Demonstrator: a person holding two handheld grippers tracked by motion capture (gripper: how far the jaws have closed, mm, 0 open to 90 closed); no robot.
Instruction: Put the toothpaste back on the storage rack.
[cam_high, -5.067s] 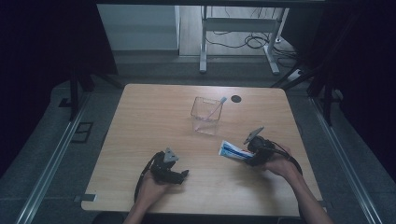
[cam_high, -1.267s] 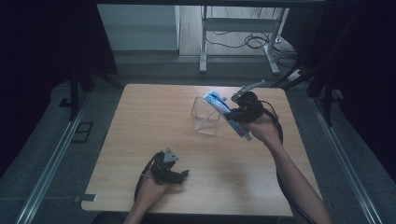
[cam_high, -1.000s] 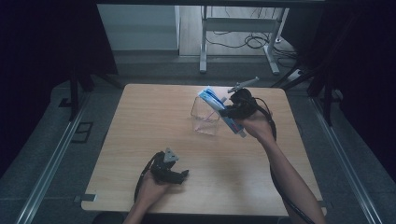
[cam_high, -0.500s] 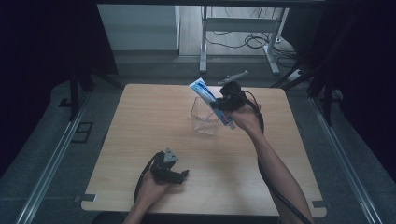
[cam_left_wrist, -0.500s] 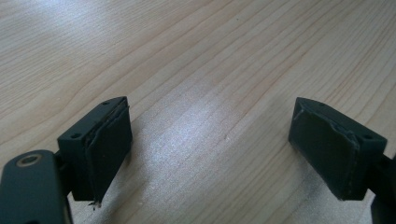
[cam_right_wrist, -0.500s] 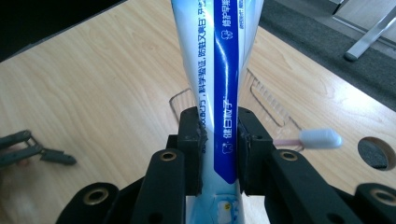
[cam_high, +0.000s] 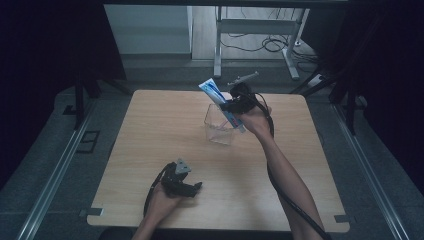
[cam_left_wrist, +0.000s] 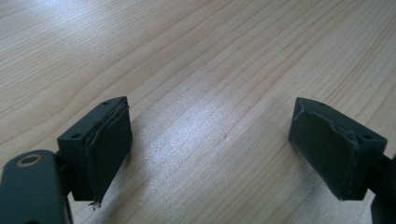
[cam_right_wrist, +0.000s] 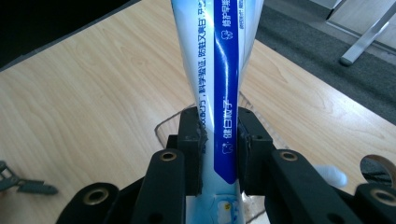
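Over the clear cup, the right gripper clamps the toothpaste tube, not yet dropped in; the left gripper rests open-jawed on the table.

Lab: bare test table, floor cables

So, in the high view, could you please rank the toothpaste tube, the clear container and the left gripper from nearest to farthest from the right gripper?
1. Toothpaste tube: clamped in the right gripper.
2. Clear container: just below-left of it.
3. Left gripper: at the table's near edge.
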